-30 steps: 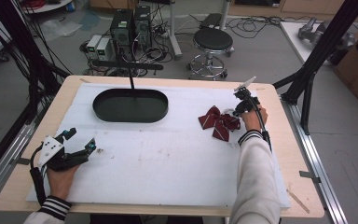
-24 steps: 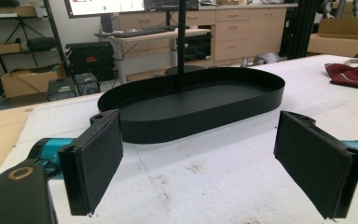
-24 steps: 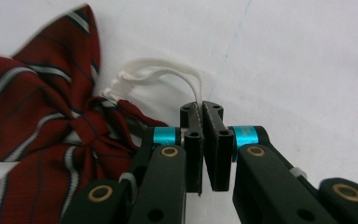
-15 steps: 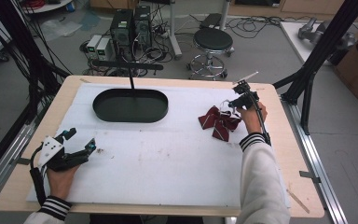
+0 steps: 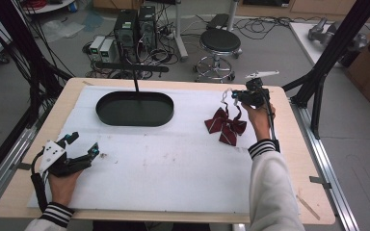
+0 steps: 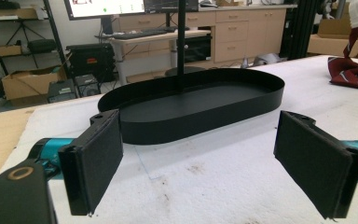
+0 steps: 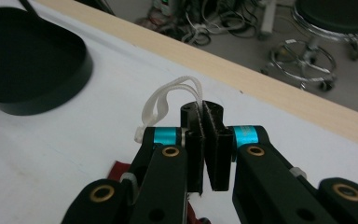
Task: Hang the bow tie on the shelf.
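Work in hand: the right gripper (image 5: pixel 238 96) was lifting a dark red bow (image 5: pixel 225 126) by its white strap (image 7: pixel 168 100), probably to carry it to the black tray (image 5: pixel 135 108).
Right gripper: clenched on the strap; in the right gripper view the pads (image 7: pixel 209 154) met with the white loop pinched between them and arching out to one side.
Bow: on the white mat (image 5: pixel 173 163), right of the tray and just under the right gripper; most of the fabric seemed to rest on the mat while the strap ran up to the jaws.
Left gripper (image 5: pixel 79 147): released, jaws wide apart, low over the mat near the front left corner, well apart from the bow; the tray lay ahead of it in the left gripper view.
Tray: oval, walled, empty, with a black post (image 5: pixel 136 83) at its far rim.
Doing it well: raise straight up until the whole bow hangs free, since dragging would snag fabric on the mat.
Grip: only a thin loop was held, so move slowly and avoid swinging.
Path: cross above the tray wall, keep clear of the post, lower to the floor before opening.
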